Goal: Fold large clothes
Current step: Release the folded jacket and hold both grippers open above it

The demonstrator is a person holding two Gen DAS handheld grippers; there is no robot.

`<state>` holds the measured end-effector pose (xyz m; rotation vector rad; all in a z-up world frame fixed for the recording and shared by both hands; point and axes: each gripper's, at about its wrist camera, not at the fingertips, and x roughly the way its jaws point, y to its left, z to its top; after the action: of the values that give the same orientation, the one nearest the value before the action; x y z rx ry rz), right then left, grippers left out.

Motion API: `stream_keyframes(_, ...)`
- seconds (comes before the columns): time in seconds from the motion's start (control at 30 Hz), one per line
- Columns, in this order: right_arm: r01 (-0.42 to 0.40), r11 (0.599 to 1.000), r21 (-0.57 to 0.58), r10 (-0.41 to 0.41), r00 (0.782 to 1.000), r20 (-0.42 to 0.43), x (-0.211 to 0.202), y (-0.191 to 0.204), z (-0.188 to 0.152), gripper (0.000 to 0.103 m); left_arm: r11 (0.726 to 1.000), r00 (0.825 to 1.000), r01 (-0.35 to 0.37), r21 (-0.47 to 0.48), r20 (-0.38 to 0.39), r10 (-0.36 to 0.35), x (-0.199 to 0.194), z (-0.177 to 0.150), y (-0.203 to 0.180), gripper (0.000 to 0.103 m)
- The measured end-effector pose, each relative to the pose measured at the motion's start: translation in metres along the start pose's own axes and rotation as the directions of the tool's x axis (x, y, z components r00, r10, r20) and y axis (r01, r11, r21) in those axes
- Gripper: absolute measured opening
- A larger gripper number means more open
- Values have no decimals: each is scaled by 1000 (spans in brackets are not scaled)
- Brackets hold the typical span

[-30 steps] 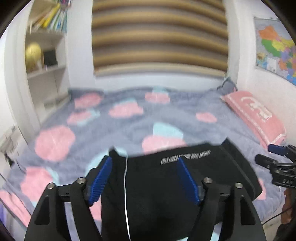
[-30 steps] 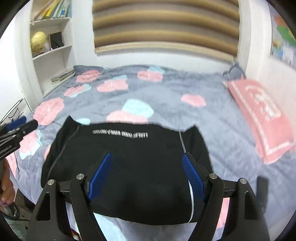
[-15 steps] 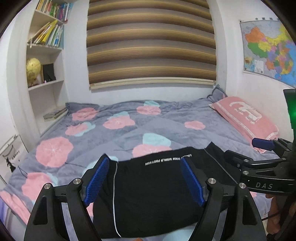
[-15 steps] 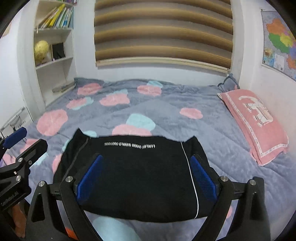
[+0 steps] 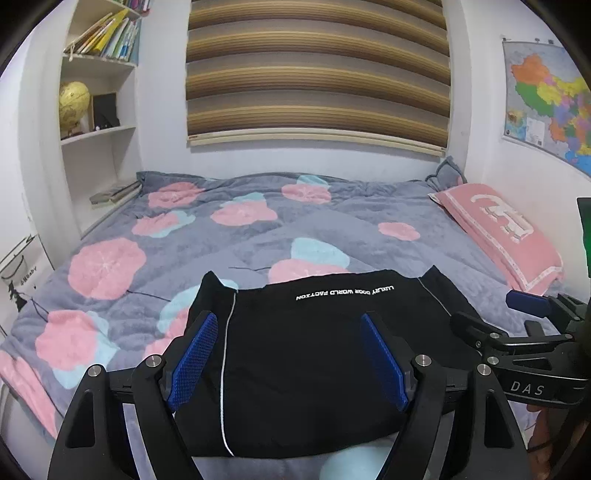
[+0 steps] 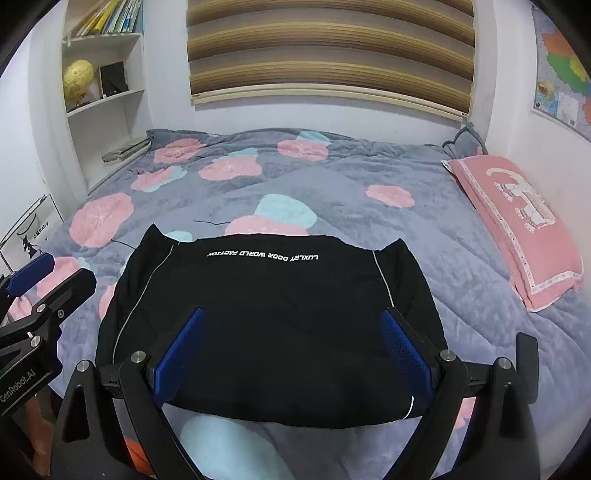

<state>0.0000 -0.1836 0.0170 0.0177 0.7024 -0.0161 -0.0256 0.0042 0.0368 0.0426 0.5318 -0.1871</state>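
At nine o'clock in the left wrist view stands a white shelf [image 5: 96,133] with a yellow globe [image 5: 74,98] and books [image 5: 107,35] above it. The grey bedspread [image 5: 332,221], patterned with pink and pale blue flowers, fills the middle. A black garment [image 5: 314,350] with white lettering lies folded flat on it at six o'clock, near the bed's front edge. The left gripper [image 5: 288,360] hovers above the garment's left half, jaws wide apart, blue pads gripping nothing. In the right wrist view the right gripper [image 6: 291,358] hangs over the garment's right half, jaws spread wide and empty. At three o'clock a pink pillow [image 6: 517,225] lies along the wall, with a coloured map [image 5: 546,107] at two o'clock.
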Motion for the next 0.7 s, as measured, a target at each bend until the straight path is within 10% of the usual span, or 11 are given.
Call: stream_keyframes(0.7, -27, 999, 17, 28, 998, -57, 20, -3, -9, 96, 1000, 999, -12, -22, -46, 11, 15, -4, 0, 81)
